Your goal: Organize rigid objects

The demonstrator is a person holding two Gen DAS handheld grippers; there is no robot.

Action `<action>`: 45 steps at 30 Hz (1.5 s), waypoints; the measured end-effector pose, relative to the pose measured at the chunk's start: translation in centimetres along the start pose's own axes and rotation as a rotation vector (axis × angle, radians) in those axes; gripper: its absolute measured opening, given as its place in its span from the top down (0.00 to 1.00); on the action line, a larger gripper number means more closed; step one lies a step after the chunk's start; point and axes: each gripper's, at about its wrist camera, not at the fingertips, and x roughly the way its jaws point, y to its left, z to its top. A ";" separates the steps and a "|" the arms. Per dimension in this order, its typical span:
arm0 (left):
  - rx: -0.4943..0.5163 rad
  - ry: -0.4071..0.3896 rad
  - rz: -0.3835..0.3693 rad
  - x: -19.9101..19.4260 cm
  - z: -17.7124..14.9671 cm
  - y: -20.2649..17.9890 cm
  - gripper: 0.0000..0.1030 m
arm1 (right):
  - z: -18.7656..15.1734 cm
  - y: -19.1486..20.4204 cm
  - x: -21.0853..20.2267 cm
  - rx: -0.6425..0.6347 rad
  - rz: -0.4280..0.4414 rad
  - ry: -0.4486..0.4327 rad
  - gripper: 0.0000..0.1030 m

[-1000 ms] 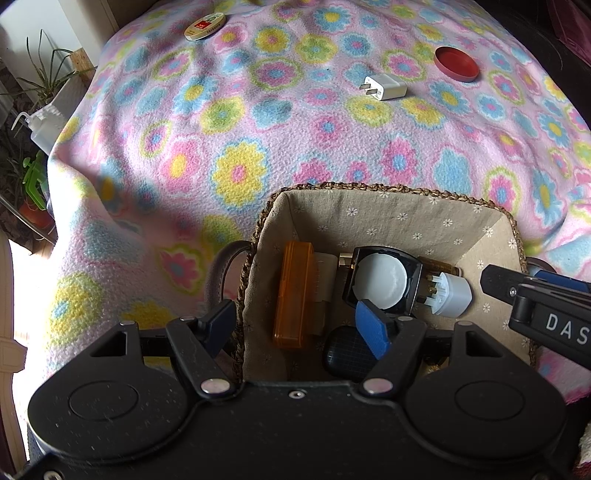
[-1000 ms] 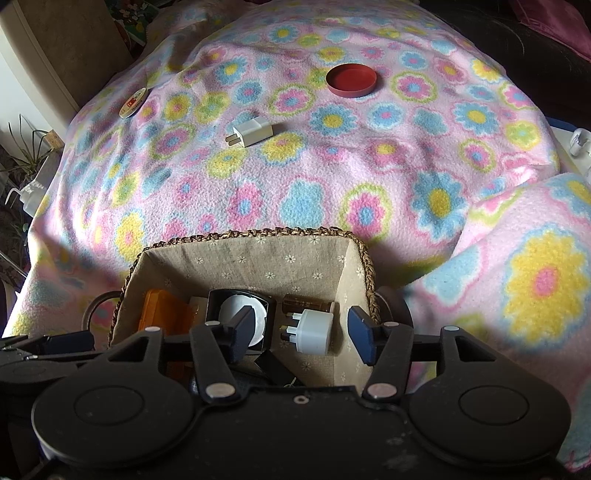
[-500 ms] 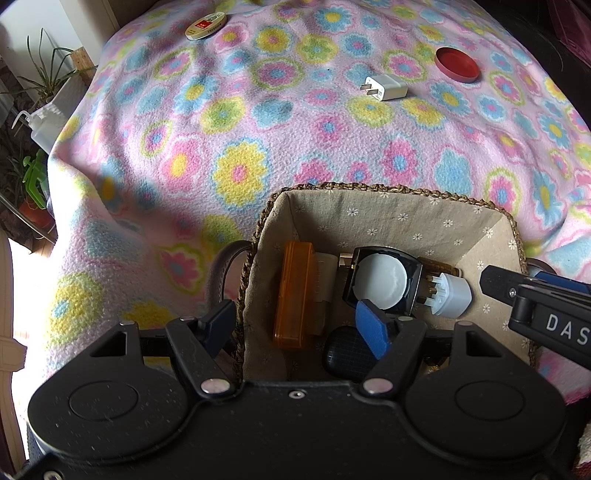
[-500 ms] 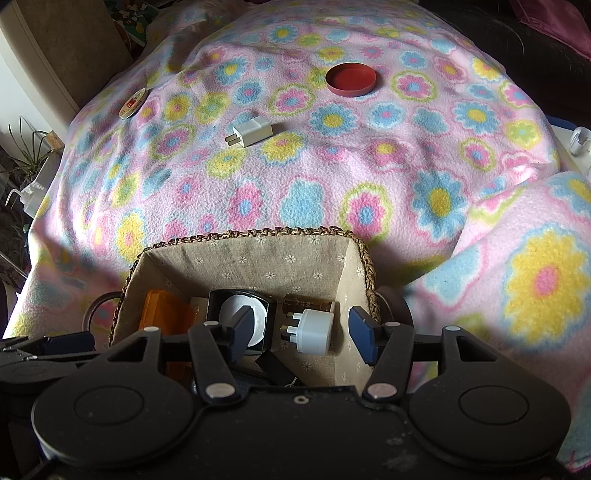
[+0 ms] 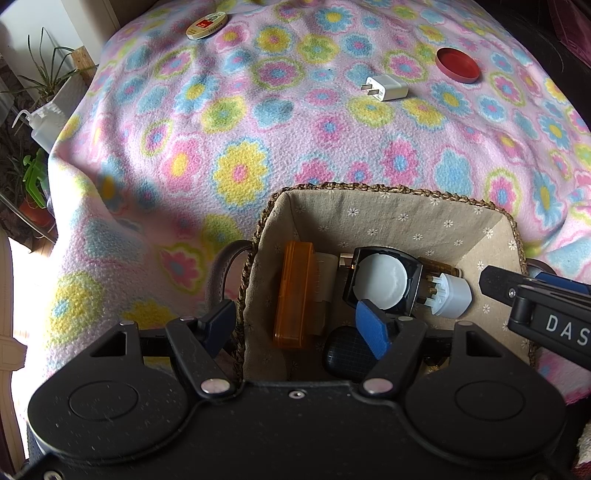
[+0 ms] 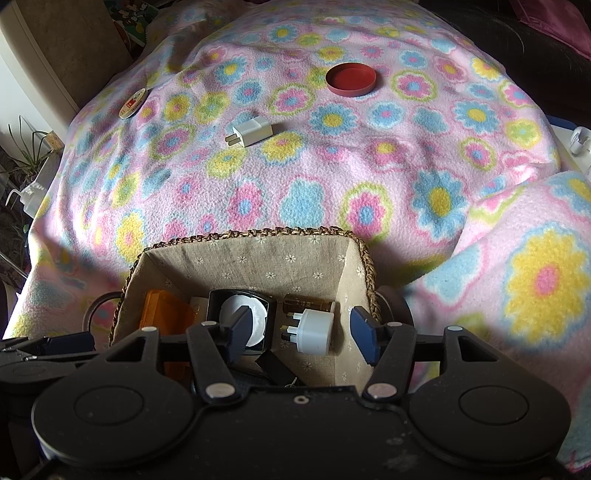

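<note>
A woven basket (image 5: pixel 388 190) (image 6: pixel 258 234) with a cloth lining sits on the flowered blanket. In it lie an orange case (image 5: pixel 295 291), a black compact with a white disc (image 5: pixel 382 280), a white plug adapter (image 6: pixel 314 332), an amber bottle (image 6: pixel 306 304) and a dark case (image 5: pixel 345 354). My left gripper (image 5: pixel 295 326) is open and straddles the basket's left wall, one finger outside and one inside. My right gripper (image 6: pixel 301 336) hangs over the basket's right end. Its jaws are opening, with the adapter lying between the pads and touched by neither.
Out on the blanket lie a white USB charger (image 5: pixel 386 88) (image 6: pixel 251 133), a red lid (image 5: pixel 458 66) (image 6: pixel 351 79) and a round tin (image 5: pixel 206 25) (image 6: pixel 133 103). The blanket drops off at the left, where potted plants (image 5: pixel 33 177) stand. A blanket fold (image 6: pixel 535 277) rises at the right.
The right gripper's jaws have spread a little wider around the plug adapter. Neither hand has moved, and the things in the basket lie as before.
</note>
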 end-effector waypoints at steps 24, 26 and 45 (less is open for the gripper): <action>-0.011 -0.014 0.006 -0.2 0.0 0.2 0.34 | -0.2 0.5 -0.7 -0.024 0.001 -0.042 0.40; -0.017 -0.030 0.009 -0.5 0.0 0.3 0.34 | -0.2 0.6 -1.0 -0.033 0.002 -0.062 0.32; -0.029 -0.070 -0.033 -1.4 3.3 0.1 0.34 | 1.7 1.3 -5.9 -0.144 -0.017 -0.414 0.00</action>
